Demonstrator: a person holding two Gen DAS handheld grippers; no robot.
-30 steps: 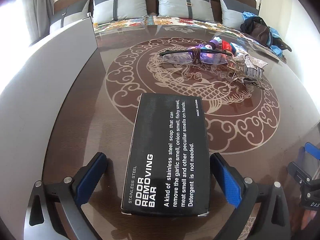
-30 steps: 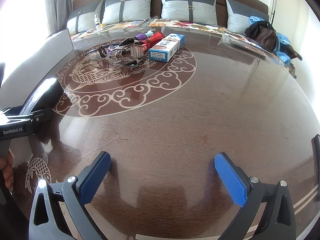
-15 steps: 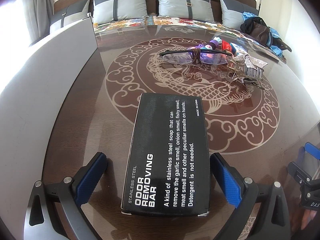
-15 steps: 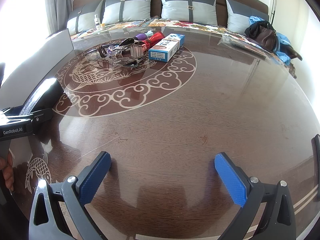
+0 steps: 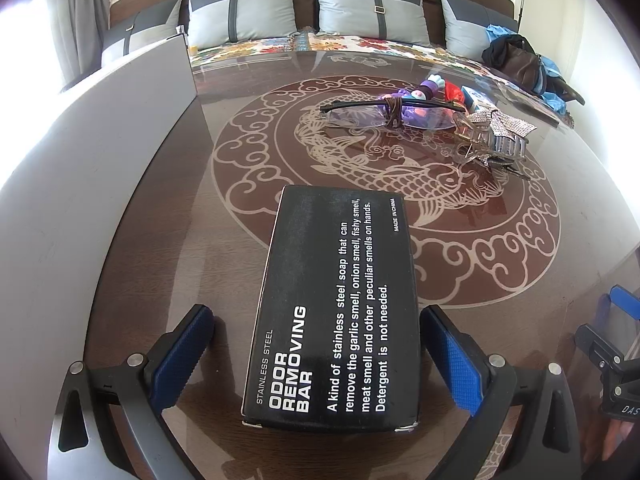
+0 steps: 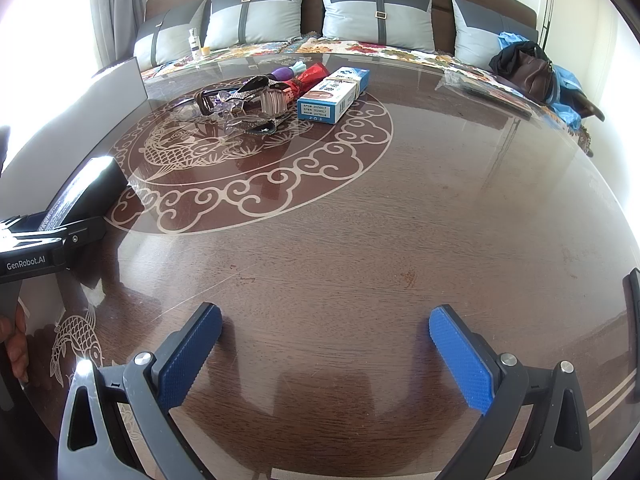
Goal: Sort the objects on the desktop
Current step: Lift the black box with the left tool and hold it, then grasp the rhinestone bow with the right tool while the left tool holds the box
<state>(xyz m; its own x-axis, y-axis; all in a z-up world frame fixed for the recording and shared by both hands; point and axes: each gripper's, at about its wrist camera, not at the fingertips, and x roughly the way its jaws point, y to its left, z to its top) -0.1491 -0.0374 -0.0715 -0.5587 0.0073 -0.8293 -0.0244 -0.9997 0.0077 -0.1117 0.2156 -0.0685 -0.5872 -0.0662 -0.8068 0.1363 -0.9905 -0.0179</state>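
A black box [image 5: 336, 308] printed "Odor Removing Bar" lies flat on the round brown table between the open fingers of my left gripper [image 5: 316, 356]; neither pad touches it. The box also shows at the left of the right wrist view [image 6: 86, 192]. My right gripper [image 6: 324, 356] is open and empty over bare table. A pile of small objects sits at the table's middle: glasses [image 5: 392, 110], a sparkly hair clip [image 5: 500, 136], a purple toy [image 5: 424, 90], and a white and blue box [image 6: 334, 94].
A grey open-topped box wall [image 5: 80, 168] stands along the table's left side. A sofa with grey cushions [image 6: 376, 16] runs behind the table. A brown bag [image 6: 528, 70] lies at the far right. A small bottle [image 6: 195, 42] stands on the sofa.
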